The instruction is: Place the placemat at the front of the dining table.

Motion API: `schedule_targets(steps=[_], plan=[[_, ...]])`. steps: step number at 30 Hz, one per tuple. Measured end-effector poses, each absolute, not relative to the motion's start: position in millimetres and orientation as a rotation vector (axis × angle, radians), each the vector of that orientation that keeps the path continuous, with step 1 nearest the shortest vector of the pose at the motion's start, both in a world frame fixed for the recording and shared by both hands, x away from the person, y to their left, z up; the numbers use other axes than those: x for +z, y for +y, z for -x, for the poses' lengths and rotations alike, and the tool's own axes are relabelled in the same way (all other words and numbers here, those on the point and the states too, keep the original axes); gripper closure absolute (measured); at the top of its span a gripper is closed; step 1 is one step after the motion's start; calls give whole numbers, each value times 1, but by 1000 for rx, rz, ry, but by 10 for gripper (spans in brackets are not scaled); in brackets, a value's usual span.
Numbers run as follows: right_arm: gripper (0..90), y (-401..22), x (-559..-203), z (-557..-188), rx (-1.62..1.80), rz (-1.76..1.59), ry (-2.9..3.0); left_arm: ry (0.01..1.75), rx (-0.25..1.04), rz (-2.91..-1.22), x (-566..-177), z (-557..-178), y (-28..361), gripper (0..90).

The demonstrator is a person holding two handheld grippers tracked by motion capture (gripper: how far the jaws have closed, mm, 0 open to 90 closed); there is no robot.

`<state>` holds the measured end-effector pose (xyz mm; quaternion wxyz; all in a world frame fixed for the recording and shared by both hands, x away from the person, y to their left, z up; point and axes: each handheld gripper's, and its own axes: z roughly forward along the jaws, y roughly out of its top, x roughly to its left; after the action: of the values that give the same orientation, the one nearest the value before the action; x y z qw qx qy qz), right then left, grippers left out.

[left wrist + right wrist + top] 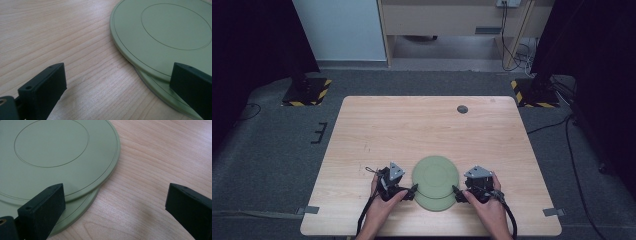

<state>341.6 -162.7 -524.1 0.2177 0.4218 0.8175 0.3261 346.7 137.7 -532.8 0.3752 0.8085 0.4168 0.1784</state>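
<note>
Two flat pale-green plates lie stacked near the table's front edge. The upper plate (435,174) (160,32) (55,150) is shifted away from me, so the lower plate (435,204) (160,93) (77,212) peeks out at the front. My left gripper (412,190) (117,85) is open at the plates' left edge, with one jaw over the plate rims and the other over bare wood. My right gripper (456,192) (115,205) is open at their right edge in the same way. Neither holds anything.
The wooden table (412,125) carries a small dark round disc (462,109) at the back right. Grey tape strips (310,210) sit at the front corners. Stand bases with yellow-black stripes (307,92) rest on the floor beyond the table.
</note>
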Motion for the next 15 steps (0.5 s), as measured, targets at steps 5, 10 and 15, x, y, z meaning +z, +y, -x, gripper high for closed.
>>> schedule_targets(steps=[5, 10, 15], plan=[[48, -163, -523, -338, 909, -1155, 2275, 1058, 454, -2072, -532, -345, 138, 19], [49, -167, -521, -336, 917, -1154, 2281, 1051, 452, -2074, -531, -344, 137, 19], [50, -168, -523, -337, 911, -1147, 2292, 1057, 459, -2078, -532, -344, 136, 16]])
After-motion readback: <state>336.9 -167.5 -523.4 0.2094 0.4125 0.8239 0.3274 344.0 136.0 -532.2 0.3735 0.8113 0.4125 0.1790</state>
